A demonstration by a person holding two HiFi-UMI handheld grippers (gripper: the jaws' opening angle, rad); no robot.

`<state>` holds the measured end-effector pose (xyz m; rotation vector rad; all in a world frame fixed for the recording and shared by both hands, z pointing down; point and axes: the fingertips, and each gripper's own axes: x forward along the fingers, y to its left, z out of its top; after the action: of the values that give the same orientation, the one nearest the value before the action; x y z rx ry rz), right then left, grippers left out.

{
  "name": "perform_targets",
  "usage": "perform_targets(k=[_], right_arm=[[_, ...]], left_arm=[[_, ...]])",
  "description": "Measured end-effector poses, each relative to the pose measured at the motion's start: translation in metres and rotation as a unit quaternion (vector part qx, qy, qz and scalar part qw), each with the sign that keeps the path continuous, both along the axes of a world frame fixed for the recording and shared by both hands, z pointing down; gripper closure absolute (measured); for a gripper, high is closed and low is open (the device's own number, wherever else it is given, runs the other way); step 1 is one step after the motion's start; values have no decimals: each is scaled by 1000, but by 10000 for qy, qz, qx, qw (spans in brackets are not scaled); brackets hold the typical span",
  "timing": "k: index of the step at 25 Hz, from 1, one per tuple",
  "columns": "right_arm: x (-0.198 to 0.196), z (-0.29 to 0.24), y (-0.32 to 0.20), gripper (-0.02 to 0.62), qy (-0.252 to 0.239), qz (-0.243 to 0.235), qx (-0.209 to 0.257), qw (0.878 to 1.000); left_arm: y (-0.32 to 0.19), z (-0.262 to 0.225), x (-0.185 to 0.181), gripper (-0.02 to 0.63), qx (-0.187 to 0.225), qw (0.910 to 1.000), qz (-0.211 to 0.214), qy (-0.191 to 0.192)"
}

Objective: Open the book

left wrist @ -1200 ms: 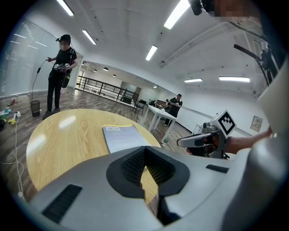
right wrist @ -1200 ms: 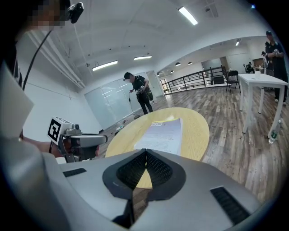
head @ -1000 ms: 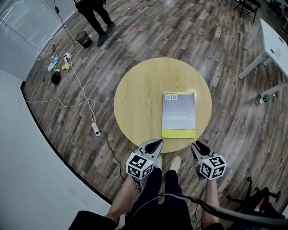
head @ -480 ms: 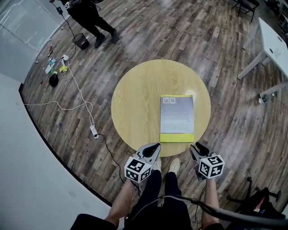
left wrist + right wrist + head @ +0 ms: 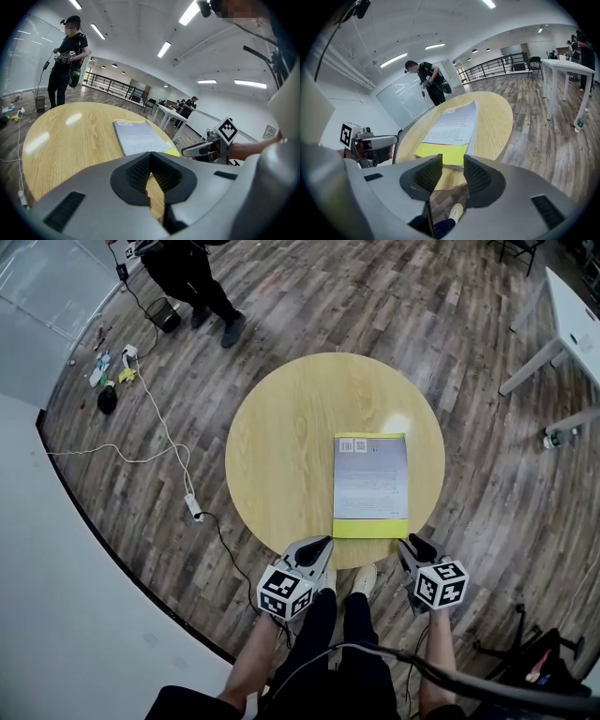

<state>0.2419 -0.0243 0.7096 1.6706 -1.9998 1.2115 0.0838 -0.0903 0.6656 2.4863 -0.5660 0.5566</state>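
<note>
**A:** How are the tongs held?

**B:** The left gripper is seen with its jaws brought together, the tips meeting and nothing caught between them. The right gripper is seen with its jaws apart. Only a shoe and floor boards are seen through the gap. Both are held just off the near rim of the round table, apart from the book.

**A:** And where is the book found?

**B:** It is laid flat and closed on the right half of the wooden top. A yellow band is shown along its near edge, which is set close to the rim, just ahead of the right gripper.

**A:** What is shown of the room?

**B:** A plank floor is spread all round. A white cable is run across it from a power strip towards small items by the wall. A standing person is seen beyond, with a dark bin beside them. A white table is placed at the right.

**A:** What cannot be made out?

**B:** The print on the cover is too small to be read. The standing person is cut off by the top edge of the head view, and the white table by the right edge. The dark gear in the bottom right corner cannot be identified.
</note>
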Motion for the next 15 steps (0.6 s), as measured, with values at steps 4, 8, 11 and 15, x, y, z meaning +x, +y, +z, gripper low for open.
perform_targets(k=[4, 8, 11, 15], right_arm=[[2, 8, -2, 471, -42, 4, -65, 10000], [3, 14, -3, 471, -79, 32, -95, 9999], [2, 16, -2, 471, -90, 40, -105, 9999], [2, 16, -3, 471, -67, 53, -118, 9999]], left_arm=[[-3, 9, 0, 607, -79, 10000, -12, -43], [-5, 15, 3, 607, -125, 9999, -17, -64], [-6, 17, 5, 607, -142, 9999, -13, -72], [-7, 17, 4, 607, -152, 9998, -23, -83]])
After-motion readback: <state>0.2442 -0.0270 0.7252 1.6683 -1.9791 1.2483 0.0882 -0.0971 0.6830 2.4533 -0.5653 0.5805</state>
